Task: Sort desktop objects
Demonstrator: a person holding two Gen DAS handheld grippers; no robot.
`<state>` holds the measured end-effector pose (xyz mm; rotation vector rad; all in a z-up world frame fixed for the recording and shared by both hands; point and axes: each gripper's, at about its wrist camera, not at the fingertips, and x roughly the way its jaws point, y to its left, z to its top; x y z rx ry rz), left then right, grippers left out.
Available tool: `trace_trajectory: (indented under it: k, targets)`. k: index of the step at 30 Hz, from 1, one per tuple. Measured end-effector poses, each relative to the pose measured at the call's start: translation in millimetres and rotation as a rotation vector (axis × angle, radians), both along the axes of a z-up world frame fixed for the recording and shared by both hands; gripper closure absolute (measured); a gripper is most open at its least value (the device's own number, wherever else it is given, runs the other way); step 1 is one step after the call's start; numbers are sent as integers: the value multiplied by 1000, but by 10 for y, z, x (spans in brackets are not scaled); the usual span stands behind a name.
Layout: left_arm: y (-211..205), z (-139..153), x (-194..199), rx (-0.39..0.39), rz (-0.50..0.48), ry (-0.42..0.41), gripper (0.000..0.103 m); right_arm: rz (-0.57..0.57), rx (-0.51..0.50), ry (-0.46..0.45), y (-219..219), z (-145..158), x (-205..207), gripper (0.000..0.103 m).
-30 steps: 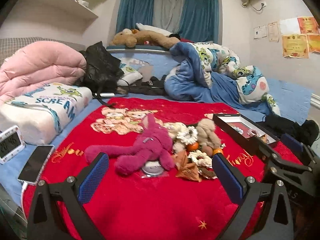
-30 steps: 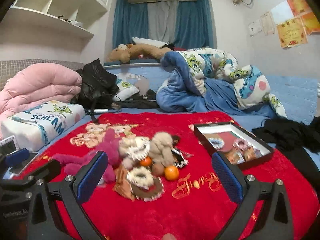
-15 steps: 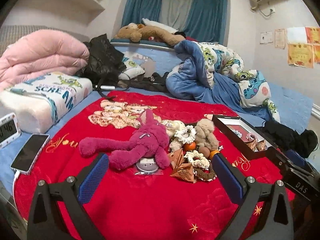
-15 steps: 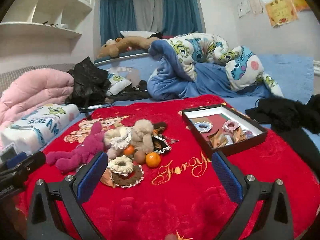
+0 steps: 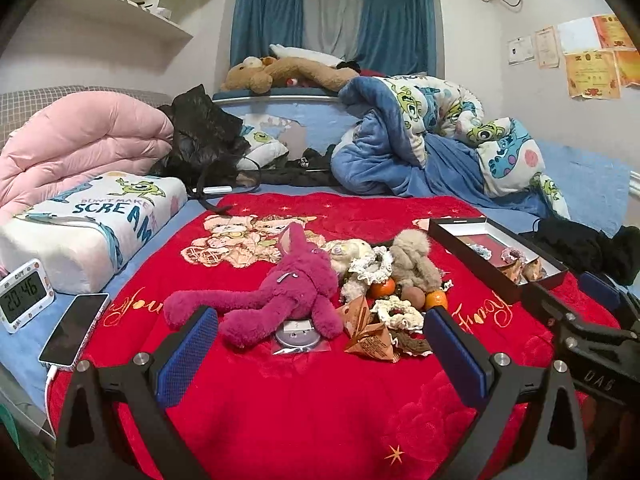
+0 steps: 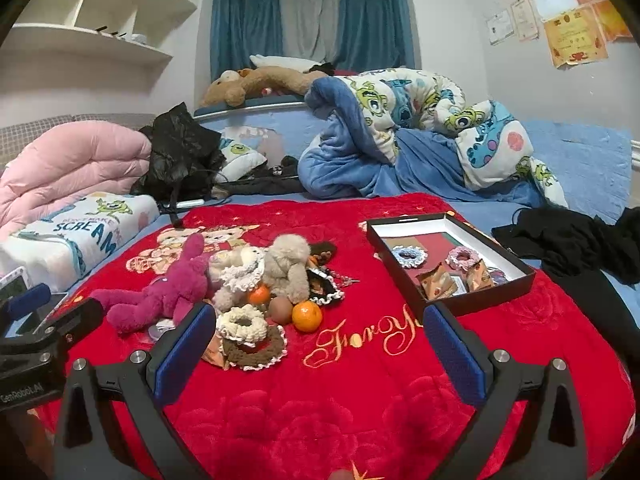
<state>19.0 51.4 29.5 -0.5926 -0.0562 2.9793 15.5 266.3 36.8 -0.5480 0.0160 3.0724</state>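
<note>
Bedroom scene: a red blanket (image 5: 304, 400) printed with cartoon bears and gold script covers the bed across the lower half of both views, with blue curtains (image 5: 332, 20) at top centre and a folded pink quilt (image 5: 80, 140) at left. Left gripper (image 5: 320, 350): both blue-padded fingers (image 5: 186, 354) spread wide, holding nothing, above the blanket at the bottom of the frame. Between the fingers and slightly further up the frame lies the pile of things to sort: a magenta plush toy (image 5: 288, 288) sprawled at centre, a round silver item in a clear packet (image 5: 298, 336) partly under it, a brown paper packet (image 5: 366, 334) just right of that, a cream crocheted ring (image 5: 398, 312), a tan plush toy (image 5: 414, 258) and oranges (image 5: 436, 299) near the right finger. Black box (image 5: 496, 264) at centre right of the frame, open, with small items inside. A phone (image 5: 74, 330) and a digital clock (image 5: 22, 294) at lower left, off the blanket. Right gripper (image 6: 320, 350): fingers (image 6: 454, 354) also wide apart and empty. In its view the pile sits left of centre, the cream ring on a brown crocheted piece (image 6: 256, 346) just beside the left finger, one orange (image 6: 307, 315) between the fingers higher up the frame, the box touching the right fingertip's outline in the frame; real contact cannot be told.
</note>
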Motion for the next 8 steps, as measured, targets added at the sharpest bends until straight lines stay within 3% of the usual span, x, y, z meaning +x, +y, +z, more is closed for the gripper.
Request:
trace_trajectory:
  k: [8]
  targets:
    - [-32, 22, 52, 15, -3, 23, 0, 15, 73, 7, -157, -2, 21, 0]
